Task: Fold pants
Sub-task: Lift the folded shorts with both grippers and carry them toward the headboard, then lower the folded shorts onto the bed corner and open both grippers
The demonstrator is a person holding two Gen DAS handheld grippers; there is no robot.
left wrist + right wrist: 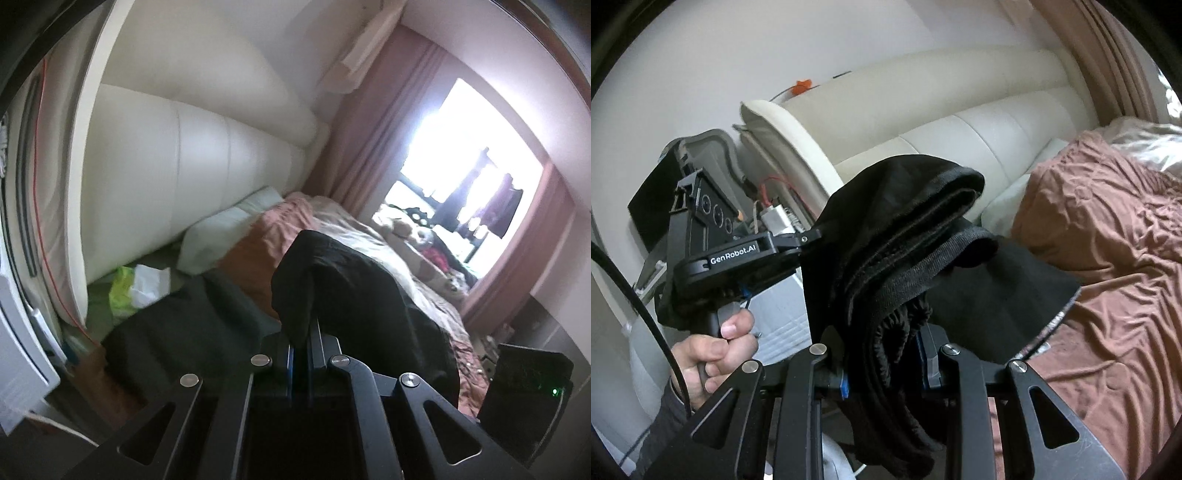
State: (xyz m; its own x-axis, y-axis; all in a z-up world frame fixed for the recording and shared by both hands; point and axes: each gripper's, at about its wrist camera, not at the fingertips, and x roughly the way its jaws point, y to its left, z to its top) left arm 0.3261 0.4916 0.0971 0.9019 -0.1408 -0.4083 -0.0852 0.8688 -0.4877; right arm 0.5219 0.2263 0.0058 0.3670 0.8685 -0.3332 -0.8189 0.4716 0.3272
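Both grippers clench the black pants (905, 236) mid-air above the bed (1108, 258): left gripper (301, 332) pinches one edge, right gripper (886, 354) a thick bunch. Risk: bunched layers slip loose, ruining the fold.

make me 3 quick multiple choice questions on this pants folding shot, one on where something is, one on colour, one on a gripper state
1. Where are the pants?
A. flat on the bed
B. held up in the air between both grippers
C. on the floor

2. What colour is the crumpled sheet on the bed?
A. blue
B. reddish brown
C. bright yellow

3. How is the left gripper?
A. wide open, holding nothing
B. out of view
C. shut on the pants

Answers:
1 B, the right wrist view shows the fabric bunched above the bed, with the right gripper clamped on one part and the left gripper on another.
2 B, the sheet reads reddish brown.
3 C, its fingers pinch black fabric in the left wrist view.
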